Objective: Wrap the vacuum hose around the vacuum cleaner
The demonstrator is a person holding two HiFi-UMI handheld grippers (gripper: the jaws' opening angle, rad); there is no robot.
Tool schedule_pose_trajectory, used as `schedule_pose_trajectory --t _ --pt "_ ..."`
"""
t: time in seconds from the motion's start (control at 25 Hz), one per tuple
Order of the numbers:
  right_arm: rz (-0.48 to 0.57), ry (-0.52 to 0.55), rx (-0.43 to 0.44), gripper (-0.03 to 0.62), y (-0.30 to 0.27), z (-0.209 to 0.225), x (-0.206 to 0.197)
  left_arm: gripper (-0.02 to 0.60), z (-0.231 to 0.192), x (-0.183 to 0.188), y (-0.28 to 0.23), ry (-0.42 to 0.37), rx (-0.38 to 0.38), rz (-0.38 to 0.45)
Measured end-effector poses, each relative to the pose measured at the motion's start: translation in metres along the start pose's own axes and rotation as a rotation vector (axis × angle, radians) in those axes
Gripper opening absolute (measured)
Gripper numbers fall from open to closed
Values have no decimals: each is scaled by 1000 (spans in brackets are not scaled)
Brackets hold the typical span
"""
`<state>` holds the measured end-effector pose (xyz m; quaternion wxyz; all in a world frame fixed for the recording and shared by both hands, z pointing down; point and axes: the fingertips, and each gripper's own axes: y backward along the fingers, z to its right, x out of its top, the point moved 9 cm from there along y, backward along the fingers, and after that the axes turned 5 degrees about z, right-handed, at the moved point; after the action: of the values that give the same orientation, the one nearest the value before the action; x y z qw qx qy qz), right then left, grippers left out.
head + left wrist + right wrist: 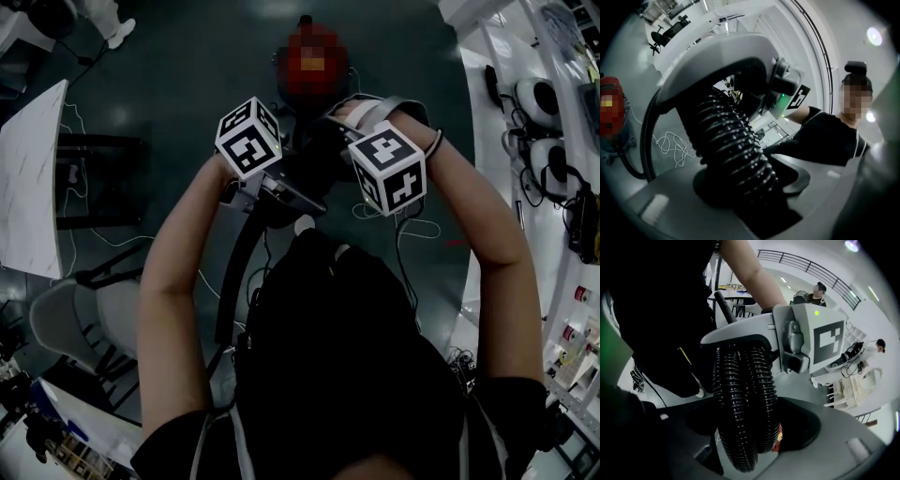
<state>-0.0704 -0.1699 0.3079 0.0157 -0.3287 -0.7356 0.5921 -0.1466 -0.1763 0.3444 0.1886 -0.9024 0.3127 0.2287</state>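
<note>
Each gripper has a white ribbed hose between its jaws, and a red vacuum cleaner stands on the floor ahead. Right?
Not quite: the hose is black, not white, as the left gripper view and right gripper view show. The rest holds: it lies between the jaws of the left gripper and the right gripper, and the red vacuum cleaner stands on the floor ahead.

Black ribbed vacuum hose, folded double
</note>
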Motion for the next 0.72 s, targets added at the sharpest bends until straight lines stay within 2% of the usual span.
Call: schedule_pose_trajectory --t 0.08,0.24,0.32,0.4,0.52,0.64,0.72 --pt "13 -25 -15 365 0 9 0 222 1 2 11 1 -1 -3" --pt "14 -38 -32 364 -2 24 -1 225 0 7 27 -32 67 -61" --pt "17 -50 -38 364 -1 30 -6 257 -2 11 34 -49 91 -60" --pt "27 -64 -42 364 -1 38 -10 256 -5 15 41 -67 118 -61" --pt "38 -85 -37 362 -1 49 -19 262 -11 22 50 -113 191 -97" --pt "40 -93 -31 362 -1 57 -31 293 -17 29 53 -166 272 -137" --pt "32 -101 -31 362 -2 63 -43 327 -23 35 57 -216 351 -151"
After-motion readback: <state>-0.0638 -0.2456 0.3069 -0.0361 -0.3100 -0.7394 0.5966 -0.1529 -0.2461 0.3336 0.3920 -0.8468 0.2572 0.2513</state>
